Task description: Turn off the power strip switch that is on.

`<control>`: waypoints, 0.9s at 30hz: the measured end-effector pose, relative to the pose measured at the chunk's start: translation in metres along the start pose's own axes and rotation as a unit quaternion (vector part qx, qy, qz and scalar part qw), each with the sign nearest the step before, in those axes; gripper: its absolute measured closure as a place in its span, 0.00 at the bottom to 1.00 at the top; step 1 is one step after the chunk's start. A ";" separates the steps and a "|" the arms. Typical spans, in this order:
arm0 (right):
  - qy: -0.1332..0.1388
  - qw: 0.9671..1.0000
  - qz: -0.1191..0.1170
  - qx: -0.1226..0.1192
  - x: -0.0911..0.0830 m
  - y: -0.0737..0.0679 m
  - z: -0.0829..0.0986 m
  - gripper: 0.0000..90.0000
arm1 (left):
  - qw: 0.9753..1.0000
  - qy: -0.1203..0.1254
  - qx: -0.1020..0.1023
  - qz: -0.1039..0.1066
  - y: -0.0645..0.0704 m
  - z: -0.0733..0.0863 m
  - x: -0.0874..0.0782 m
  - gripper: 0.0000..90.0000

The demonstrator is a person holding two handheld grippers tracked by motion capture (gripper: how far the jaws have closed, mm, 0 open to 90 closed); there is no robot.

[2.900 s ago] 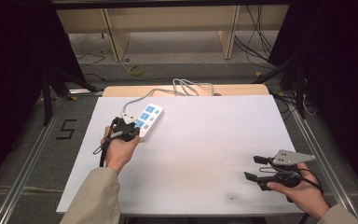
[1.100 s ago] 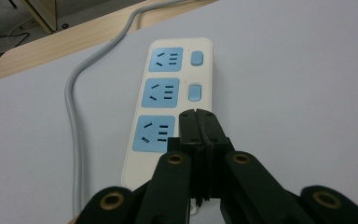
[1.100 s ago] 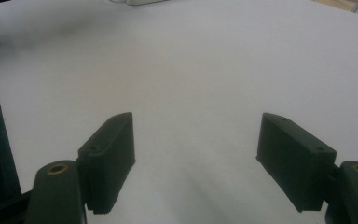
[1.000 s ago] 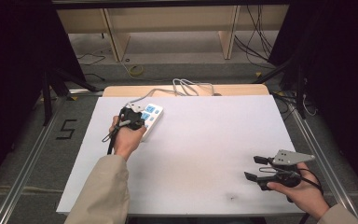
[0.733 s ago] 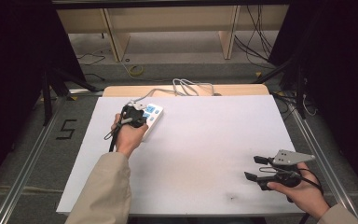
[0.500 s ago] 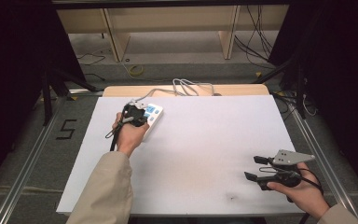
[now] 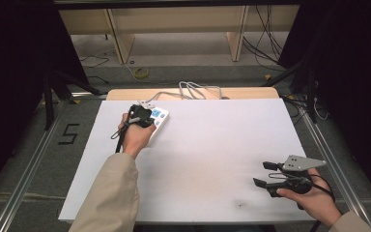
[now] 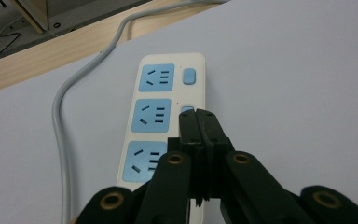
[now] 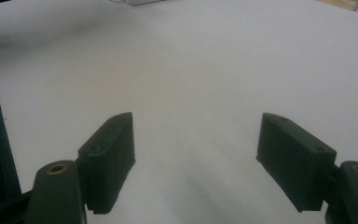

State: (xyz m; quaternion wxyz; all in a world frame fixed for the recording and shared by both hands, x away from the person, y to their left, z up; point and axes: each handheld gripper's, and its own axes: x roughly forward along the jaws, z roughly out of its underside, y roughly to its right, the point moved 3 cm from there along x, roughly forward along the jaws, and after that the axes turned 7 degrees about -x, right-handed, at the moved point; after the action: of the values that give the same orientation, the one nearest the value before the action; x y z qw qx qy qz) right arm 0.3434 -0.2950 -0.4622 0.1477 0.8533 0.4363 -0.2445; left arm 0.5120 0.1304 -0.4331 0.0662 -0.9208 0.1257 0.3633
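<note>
White power strip (image 8: 168, 116) lying at the far left of the bench (image 7: 207, 159), its grey cord (image 8: 63, 121) running off over the far edge. The strip carries three blue sockets in a row, each with a small blue switch beside it; the far switch (image 8: 189, 76) is plainly visible. Left gripper (image 8: 198, 119), fingers pressed together, tips directly over the middle switch (image 8: 185, 110), which they largely cover; whether the tips actually touch it cannot be told from this angle. In the high view the left gripper (image 7: 140, 116) sits over the near end of the power strip (image 7: 158, 117), the person's sleeve (image 7: 111, 193) extending from the bottom edge. Right gripper (image 7: 263, 174), held low at the near right corner of the bench, well apart from the strip; its fingers (image 9: 109, 158) are spread wide with nothing between them.
</note>
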 end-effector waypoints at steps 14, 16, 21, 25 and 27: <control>-0.001 1.000 0.000 -0.002 0.000 0.000 0.000 0.31 | 1.000 -0.013 0.010 0.005 0.005 -0.013 0.012 1.00; 0.000 1.000 0.000 -0.002 0.000 0.001 0.000 0.31 | 1.000 -0.016 0.012 0.005 0.006 -0.014 0.015 1.00; 0.001 1.000 0.000 -0.003 -0.001 0.000 0.000 0.31 | 1.000 -0.025 0.018 0.008 0.008 -0.015 0.021 1.00; 0.001 1.000 -0.001 -0.001 -0.001 0.000 0.000 0.31 | 0.999 -0.028 0.021 0.006 0.009 -0.018 0.024 1.00; 0.001 1.000 -0.001 -0.001 -0.001 0.000 0.000 0.31 | 0.999 -0.032 0.022 0.004 0.009 -0.020 0.025 1.00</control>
State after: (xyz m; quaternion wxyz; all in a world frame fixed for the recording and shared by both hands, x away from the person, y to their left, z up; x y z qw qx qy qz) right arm 0.3432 -0.2955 -0.4620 0.1482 0.8531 0.4374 -0.2429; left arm 0.5398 0.1132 -0.4361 0.0893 -0.9064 0.1352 0.3901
